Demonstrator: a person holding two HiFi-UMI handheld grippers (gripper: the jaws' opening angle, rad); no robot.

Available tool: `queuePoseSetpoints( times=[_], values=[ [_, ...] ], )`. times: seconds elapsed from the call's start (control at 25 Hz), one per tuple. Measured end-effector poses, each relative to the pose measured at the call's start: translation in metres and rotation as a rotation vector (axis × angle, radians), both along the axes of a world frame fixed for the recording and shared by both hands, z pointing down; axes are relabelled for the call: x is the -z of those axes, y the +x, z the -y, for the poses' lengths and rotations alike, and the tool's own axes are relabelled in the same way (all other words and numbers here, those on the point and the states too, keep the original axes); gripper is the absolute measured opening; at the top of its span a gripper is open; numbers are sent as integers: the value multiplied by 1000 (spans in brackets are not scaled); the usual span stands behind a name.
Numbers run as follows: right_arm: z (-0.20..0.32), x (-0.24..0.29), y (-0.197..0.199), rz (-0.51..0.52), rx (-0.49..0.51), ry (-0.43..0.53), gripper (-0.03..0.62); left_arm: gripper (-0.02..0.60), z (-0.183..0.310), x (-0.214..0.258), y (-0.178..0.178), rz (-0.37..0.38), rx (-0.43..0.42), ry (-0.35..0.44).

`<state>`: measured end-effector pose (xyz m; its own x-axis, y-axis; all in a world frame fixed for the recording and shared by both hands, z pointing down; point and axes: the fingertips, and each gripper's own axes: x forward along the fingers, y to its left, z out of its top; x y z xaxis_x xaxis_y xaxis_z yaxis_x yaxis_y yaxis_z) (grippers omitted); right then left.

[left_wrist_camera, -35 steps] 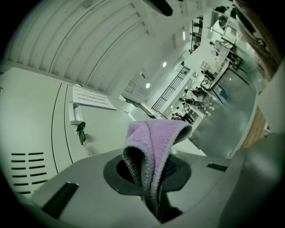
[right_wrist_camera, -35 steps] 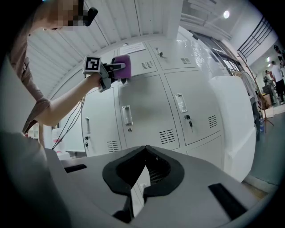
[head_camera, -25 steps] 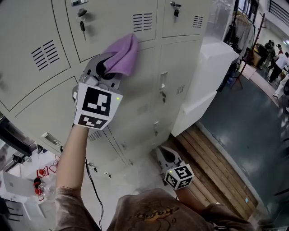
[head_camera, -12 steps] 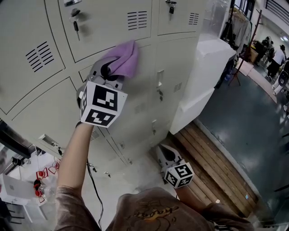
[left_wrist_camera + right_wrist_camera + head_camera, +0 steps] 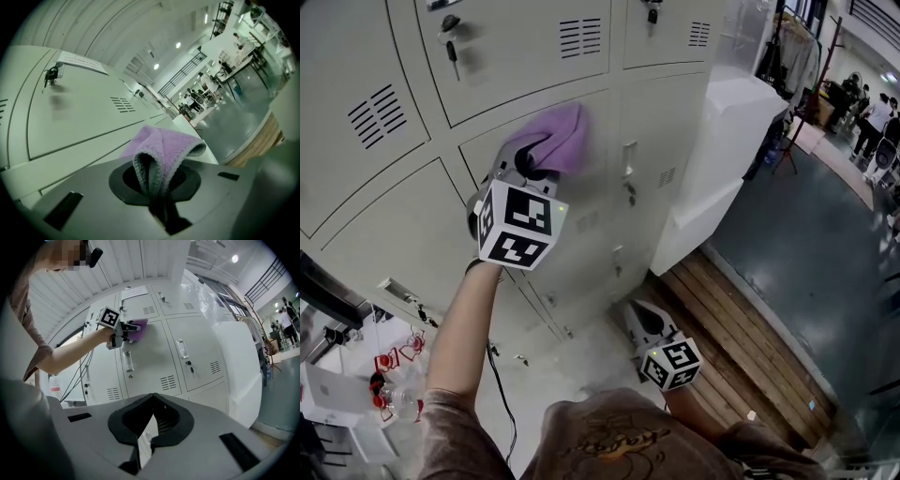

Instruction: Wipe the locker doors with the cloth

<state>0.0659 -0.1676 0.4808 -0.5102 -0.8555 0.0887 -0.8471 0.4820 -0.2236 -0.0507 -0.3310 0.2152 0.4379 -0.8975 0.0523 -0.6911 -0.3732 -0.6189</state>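
Jaws of the left gripper [image 5: 528, 157] are clamped on a bunched fold of the purple cloth [image 5: 560, 138]. The cloth's free end lies against a middle-row locker door [image 5: 586, 202], near its top edge (just under the seam with the vented door [image 5: 525, 47] above). The right gripper [image 5: 638, 317] hangs low by the person's waist, well apart from the lockers, its jaws closed tip to tip with nothing between them.

Wiping looks under way rather than finished. The cloth touches only the upper part of this one door, so the rest of that panel probably remains. No door shows streaks or damp patches, so I cannot tell how many of the surrounding doors have been covered.
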Motion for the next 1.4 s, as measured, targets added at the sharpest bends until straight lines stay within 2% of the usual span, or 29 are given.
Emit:
queuePoseSetpoints(
  times=[0.24,0.64,0.84,1.4],
  values=[
    [-3,-1,3,1,-9,-2,-3,38,4,-31,3,-8,2,-69],
    [-6,-2,8,7,-23,-2,-3,38,8,-75,7,-4,21,-140],
    [-6,-1,10,7,-28,-2,-3,38,12,-108,12,-15,29,-220],
    [-3,-4,22,3,-51,-9,-3,38,15,-187,18,-31,44,-334]
  ],
)
